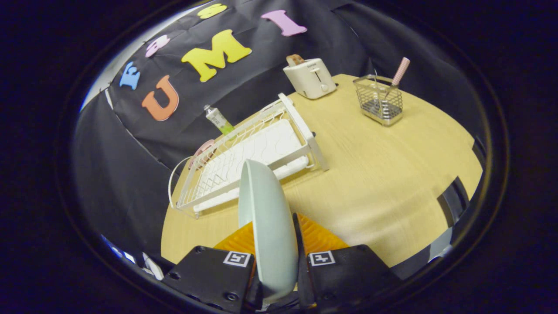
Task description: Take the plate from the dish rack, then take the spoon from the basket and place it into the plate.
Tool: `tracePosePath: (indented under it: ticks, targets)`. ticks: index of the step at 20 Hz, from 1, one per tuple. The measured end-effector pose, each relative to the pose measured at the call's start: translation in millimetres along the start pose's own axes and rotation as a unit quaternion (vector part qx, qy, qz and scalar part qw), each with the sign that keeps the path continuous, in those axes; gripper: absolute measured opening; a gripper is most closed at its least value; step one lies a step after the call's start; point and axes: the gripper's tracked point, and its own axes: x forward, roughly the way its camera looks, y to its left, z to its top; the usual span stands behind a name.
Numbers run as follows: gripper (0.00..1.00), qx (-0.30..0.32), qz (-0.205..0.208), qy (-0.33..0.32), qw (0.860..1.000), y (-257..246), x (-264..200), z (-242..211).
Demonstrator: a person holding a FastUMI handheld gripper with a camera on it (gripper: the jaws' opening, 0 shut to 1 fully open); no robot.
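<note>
A pale green plate stands on edge between my fingers, and my gripper is shut on its rim, holding it above the wooden table. Just beyond the plate lies the white wire dish rack, with a pink item at its far end. Farther off, past the rack, a wire mesh basket holds a spoon with a pink checked handle sticking up out of it.
A cream toaster with toast in it stands behind the rack, beside the basket. A tube leans near the rack's far side. The round table's edge curves close behind the basket.
</note>
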Motion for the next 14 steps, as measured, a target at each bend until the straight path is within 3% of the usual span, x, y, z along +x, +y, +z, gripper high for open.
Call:
tracePosePath:
  ticks: [3,10,14]
  targets:
    - [0.36,0.030,0.021,0.007,0.999,-6,8,-1]
    - [0.44,0.031,0.021,0.013,0.999,-17,19,-3]
    - [0.56,0.016,0.012,0.002,1.000,-22,19,0]
